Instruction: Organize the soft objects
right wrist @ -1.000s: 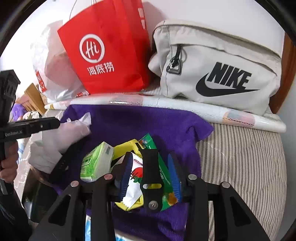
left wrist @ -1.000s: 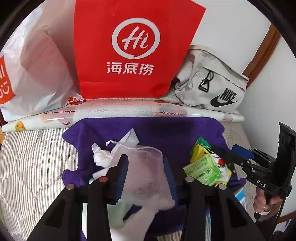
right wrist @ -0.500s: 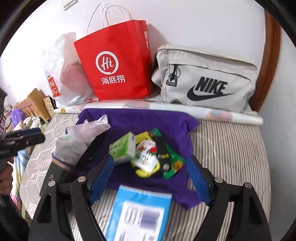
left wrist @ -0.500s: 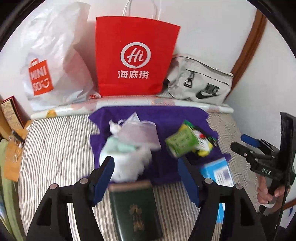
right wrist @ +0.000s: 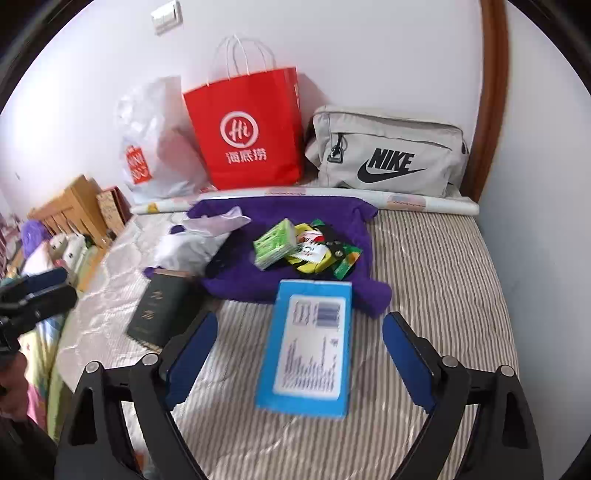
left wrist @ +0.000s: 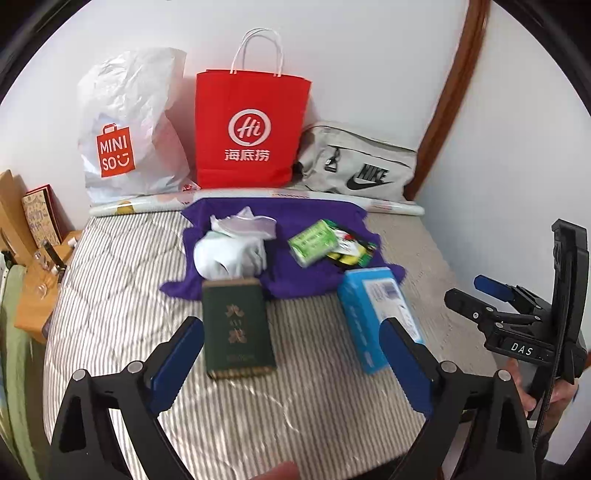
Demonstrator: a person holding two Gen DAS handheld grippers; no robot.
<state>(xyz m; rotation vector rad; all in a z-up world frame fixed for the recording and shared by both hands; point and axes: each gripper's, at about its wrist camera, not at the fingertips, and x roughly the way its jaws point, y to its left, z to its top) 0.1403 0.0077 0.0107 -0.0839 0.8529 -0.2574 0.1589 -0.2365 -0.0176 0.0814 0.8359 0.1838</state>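
Striped mattress under wide-spread, empty tongs

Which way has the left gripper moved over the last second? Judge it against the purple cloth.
Yes. The left gripper has pulled back toward the camera side, away from the purple cloth. Its fingers were closed around the white mesh pouch there; now it is open over the striped mattress.

Against the white wall stand a white MINISO plastic bag, a red paper Haidilao bag with white handles, and a grey Nike pouch, all behind a printed roll lying across the striped mattress. A dark green book and a blue box lie on the mattress. A wooden rack stands at the mattress's left edge, a light switch sits on the wall, and brown wooden trim runs up the corner.
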